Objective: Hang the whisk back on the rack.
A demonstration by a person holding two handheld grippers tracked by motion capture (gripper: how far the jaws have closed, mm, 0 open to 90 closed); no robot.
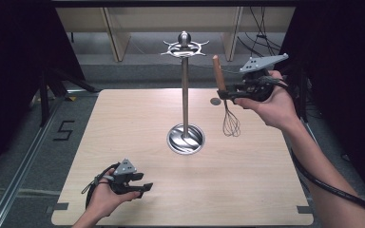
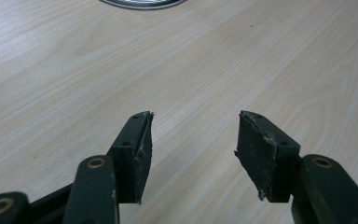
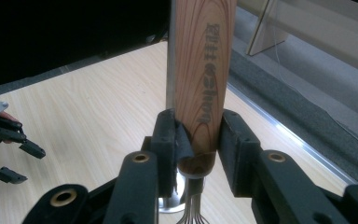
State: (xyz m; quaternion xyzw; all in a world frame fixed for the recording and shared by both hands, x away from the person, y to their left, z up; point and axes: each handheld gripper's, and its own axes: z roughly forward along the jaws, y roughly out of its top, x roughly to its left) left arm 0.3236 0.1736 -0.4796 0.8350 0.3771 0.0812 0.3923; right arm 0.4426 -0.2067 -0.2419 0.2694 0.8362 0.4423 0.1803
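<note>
A whisk point(image 1: 224, 99) with a wooden handle point(image 3: 206, 79) hangs upright, wires down, above the table's far right. My right gripper point(image 1: 224, 93) is shut on the lower end of that handle, to the right of the metal stand point(image 1: 185, 95). The stand has a round steel base point(image 1: 186, 139) and a ring of hooks point(image 1: 185, 47) on top, all bare. My left gripper point(image 1: 142, 186) is open over the near left of the table; in the left gripper view nothing lies between its pads point(image 2: 137, 149).
The pale wooden table point(image 1: 123, 123) has a small round grey mark point(image 1: 215, 101) near the far right. Dark curtains flank both sides. A metal rail point(image 1: 24, 161) runs along the floor at the left.
</note>
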